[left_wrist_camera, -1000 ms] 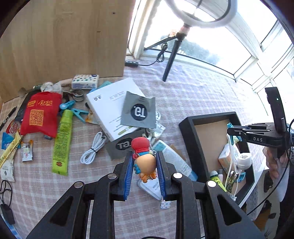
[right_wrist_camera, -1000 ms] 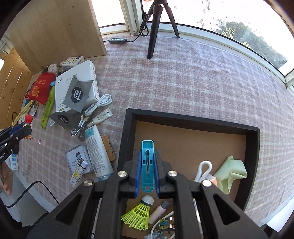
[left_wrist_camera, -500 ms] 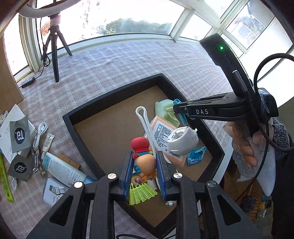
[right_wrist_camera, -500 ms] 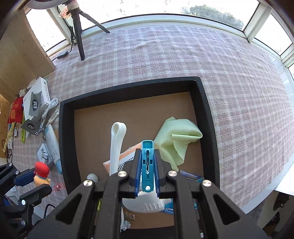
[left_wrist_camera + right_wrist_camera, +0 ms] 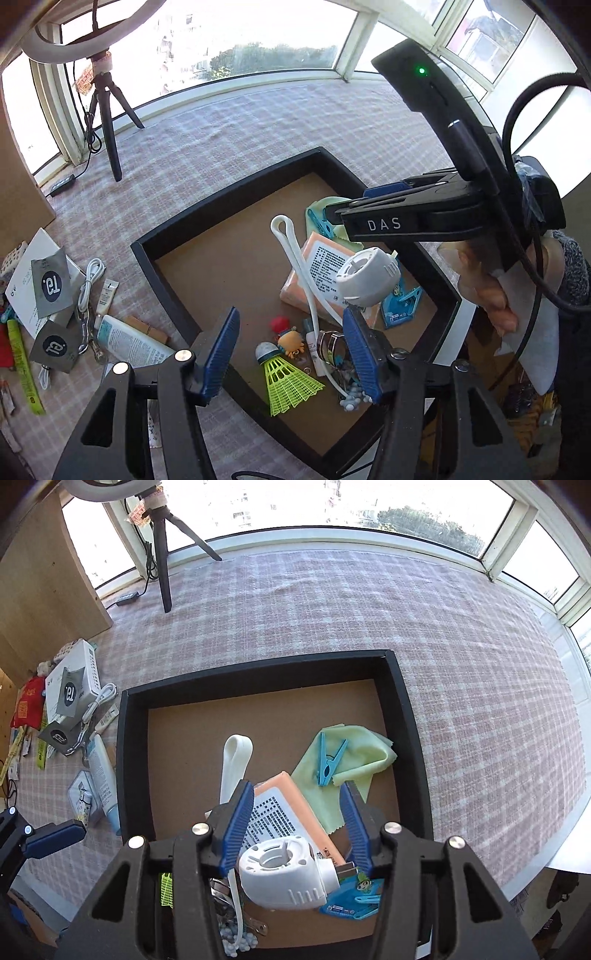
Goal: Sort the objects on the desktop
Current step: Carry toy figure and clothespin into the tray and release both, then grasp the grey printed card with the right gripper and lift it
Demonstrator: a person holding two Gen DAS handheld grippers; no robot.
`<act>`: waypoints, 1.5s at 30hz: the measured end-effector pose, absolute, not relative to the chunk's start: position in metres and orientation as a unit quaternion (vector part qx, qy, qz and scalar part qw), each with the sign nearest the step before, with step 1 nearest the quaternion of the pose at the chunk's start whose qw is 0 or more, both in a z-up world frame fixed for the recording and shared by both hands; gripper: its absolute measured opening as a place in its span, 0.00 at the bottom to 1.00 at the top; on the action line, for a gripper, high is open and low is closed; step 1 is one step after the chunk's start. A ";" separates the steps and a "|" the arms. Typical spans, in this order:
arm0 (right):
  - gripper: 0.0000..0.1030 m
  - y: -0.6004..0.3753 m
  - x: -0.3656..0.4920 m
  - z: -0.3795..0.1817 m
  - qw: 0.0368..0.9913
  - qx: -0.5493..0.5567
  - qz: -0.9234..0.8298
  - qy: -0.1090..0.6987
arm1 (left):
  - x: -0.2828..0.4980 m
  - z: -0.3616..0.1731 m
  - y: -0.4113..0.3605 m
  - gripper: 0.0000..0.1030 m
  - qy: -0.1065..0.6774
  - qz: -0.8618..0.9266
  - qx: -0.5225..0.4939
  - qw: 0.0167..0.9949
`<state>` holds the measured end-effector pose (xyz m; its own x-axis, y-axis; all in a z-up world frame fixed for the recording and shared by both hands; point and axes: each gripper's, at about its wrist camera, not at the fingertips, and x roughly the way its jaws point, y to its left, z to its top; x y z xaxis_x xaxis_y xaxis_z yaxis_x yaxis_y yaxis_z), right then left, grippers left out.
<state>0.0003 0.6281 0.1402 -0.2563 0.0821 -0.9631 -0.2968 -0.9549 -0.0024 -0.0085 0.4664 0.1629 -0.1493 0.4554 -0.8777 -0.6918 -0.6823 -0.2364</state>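
Unsorted items lie at the far left on the checked surface [image 5: 229,122]: a white box [image 5: 26,275], a coiled white cable [image 5: 88,282] and a white tube [image 5: 127,341], its long axis running toward the tray, just outside the left wall of the black tray [image 5: 168,284]; the left hand-held gripper [image 5: 290,354] is judged the nearer one for these; it points steeply down over the tray's near left corner, its jaws opening and empty, with a small toy figure [image 5: 290,338] and a yellow-green shuttlecock [image 5: 286,380] lying free on the tray floor below; further right, the right hand-held gripper [image 5: 295,821] also points steeply down, jaws opening and holding nothing; a blue clothespin [image 5: 328,758] rests beyond its fingertips on a green cloth [image 5: 365,746].
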 end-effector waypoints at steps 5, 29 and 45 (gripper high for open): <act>0.46 0.605 -0.009 0.142 0.092 -0.594 0.795 0.082 | -0.024 0.154 0.435 0.53 0.101 0.760 -0.535 0.354; 0.44 0.433 -0.139 0.121 -0.086 -0.607 0.787 0.069 | -0.133 0.084 0.212 0.55 0.052 0.795 -0.573 0.191; 0.44 0.417 -0.189 0.067 -0.111 -0.642 0.748 0.130 | -0.146 0.059 0.242 0.56 0.087 0.781 -0.579 0.217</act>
<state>-0.1894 0.4175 0.0671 -0.1521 -0.3327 -0.9307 -0.0017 -0.9416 0.3368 -0.1456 0.2420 0.0586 -0.2342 0.2383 -0.9425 -0.4398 -0.8906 -0.1159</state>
